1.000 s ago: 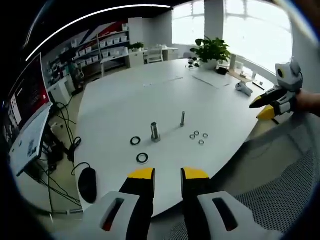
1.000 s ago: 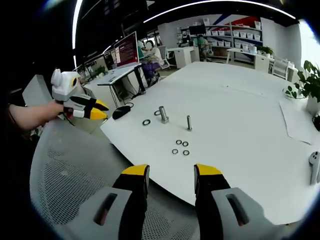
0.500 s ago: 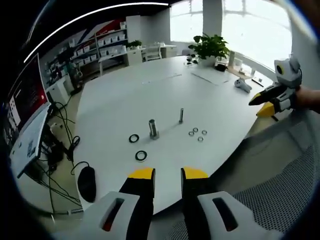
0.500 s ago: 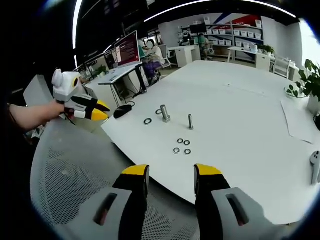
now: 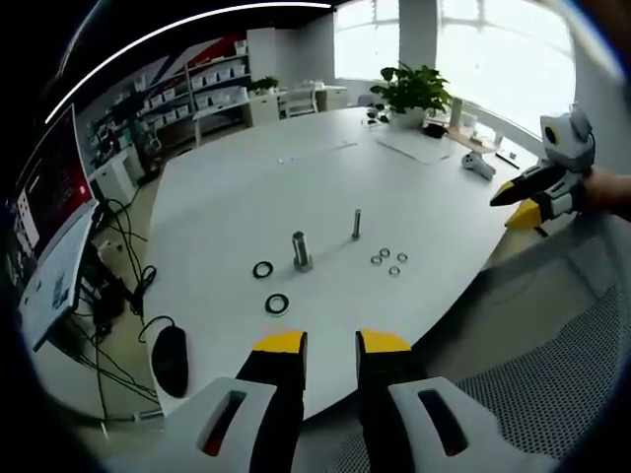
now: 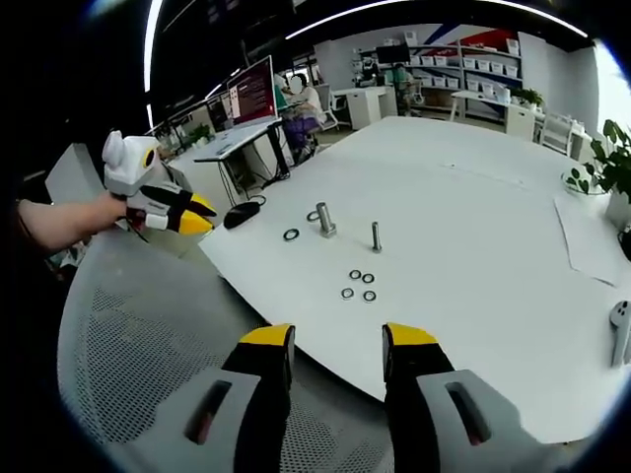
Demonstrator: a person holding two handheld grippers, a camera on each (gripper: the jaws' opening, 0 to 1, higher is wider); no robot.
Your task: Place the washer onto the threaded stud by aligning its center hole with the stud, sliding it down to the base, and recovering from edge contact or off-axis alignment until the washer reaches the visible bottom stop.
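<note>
- Barely anything has moved in the last second: both views drifted a touch as our hands shifted, and the parts sit on the tabletop (image 5: 246, 187) just as before.
- Left gripper view: our left tool (image 5: 331, 342) hangs off the tabletop's near edge, jaws parted a little and holding nothing. The thin threaded stud (image 5: 356, 224) stands upright mid-tabletop, with a fatter metal post (image 5: 301, 250) beside it and two dark rings (image 5: 277, 304) nearer us. The small washers (image 5: 386, 261) lie loose, close to the stud and apart from it. We reckon the step is still the reach-in: pick one washer by its rim so the hole stays clear, then come down straight over the stud.
- Right gripper view: our right tool (image 6: 337, 345) is also empty, jaws wider apart, hanging over a mesh chair (image 6: 148, 365). From this side we count three washers (image 6: 357, 287) clearly, and we see the left tool (image 6: 168, 210) held well away from the parts.
</note>
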